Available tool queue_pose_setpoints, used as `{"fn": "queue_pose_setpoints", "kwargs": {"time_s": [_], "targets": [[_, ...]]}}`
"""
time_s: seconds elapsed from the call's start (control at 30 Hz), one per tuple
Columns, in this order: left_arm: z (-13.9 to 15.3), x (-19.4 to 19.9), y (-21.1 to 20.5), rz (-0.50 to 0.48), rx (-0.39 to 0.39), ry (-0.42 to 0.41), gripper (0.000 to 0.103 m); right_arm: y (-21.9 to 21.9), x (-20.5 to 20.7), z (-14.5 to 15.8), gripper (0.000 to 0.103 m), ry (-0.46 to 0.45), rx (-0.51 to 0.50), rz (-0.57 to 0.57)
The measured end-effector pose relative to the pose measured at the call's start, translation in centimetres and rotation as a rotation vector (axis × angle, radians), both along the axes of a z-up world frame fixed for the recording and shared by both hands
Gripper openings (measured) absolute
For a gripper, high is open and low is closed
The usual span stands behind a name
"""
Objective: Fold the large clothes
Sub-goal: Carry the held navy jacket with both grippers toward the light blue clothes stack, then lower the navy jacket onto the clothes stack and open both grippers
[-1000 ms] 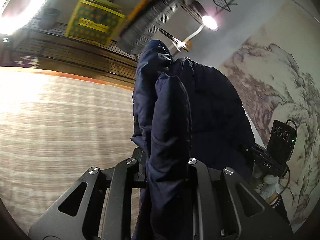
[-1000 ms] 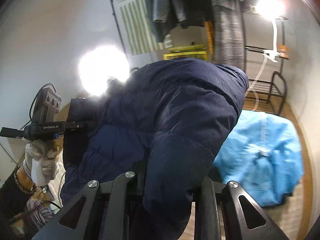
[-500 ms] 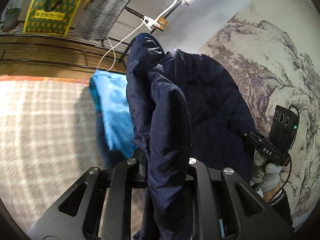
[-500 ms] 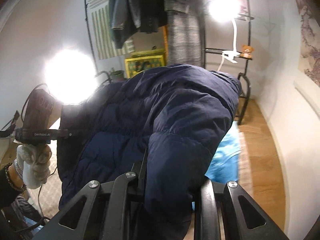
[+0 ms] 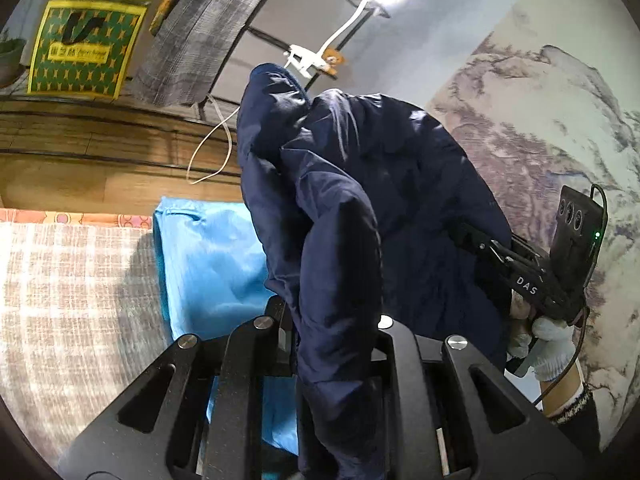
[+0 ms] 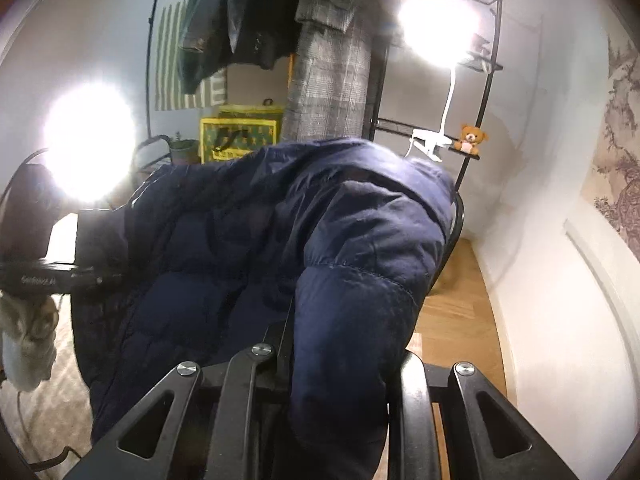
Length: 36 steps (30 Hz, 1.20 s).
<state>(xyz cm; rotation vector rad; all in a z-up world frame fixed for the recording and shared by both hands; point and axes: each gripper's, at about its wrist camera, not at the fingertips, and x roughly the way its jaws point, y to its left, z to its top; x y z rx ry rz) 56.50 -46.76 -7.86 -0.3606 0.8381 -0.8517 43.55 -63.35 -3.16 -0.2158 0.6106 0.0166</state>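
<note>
Early stage: I hold the bulky navy quilted puffer jacket [image 5: 360, 184] aloft above the checked beige rug [image 5: 72, 280], left hand-held gripper [image 5: 336, 336] and right hand-held gripper [image 6: 340, 364] each clamped on its padding, with no fold yet made and everything left.

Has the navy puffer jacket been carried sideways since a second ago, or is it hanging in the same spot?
Yes. In the left wrist view the navy puffer jacket now hangs beside the blue garment; earlier only the rug lay there.

The puffy navy down jacket [image 5: 360, 208] hangs between both grippers, above the bright blue garment [image 5: 216, 264] (on the pale checked rug [image 5: 72, 288]).
</note>
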Motion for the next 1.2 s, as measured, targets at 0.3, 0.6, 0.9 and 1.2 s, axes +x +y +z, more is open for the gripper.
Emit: {"fn": "queue_pose_setpoints", "kwargs": {"time_s": [0.3, 0.6, 0.9, 1.2], "targets": [[-4.0, 3.2, 0.3, 0.038, 0.045, 0.029, 0.014, -0.5, 4.7, -4.2, 0.02, 0.04, 0.01, -0.003], [-5.7, 4.3, -0.3, 0.071, 0.065, 0.051, 0.014, -3.5, 4.6, -5.7, 0.07, 0.085, -0.089, -0.171], [-6.8, 4.9, -0.5, 0.089, 0.077, 0.067, 0.014, -6.5, -5.0, -6.7, 0.077, 0.096, 0.187, -0.225], [-8.4, 5.5, 0.1, 0.108, 0.04, 0.093, 0.016, -8.6, -12.9, -13.2, 0.08, 0.208, 0.551, -0.31]]}}
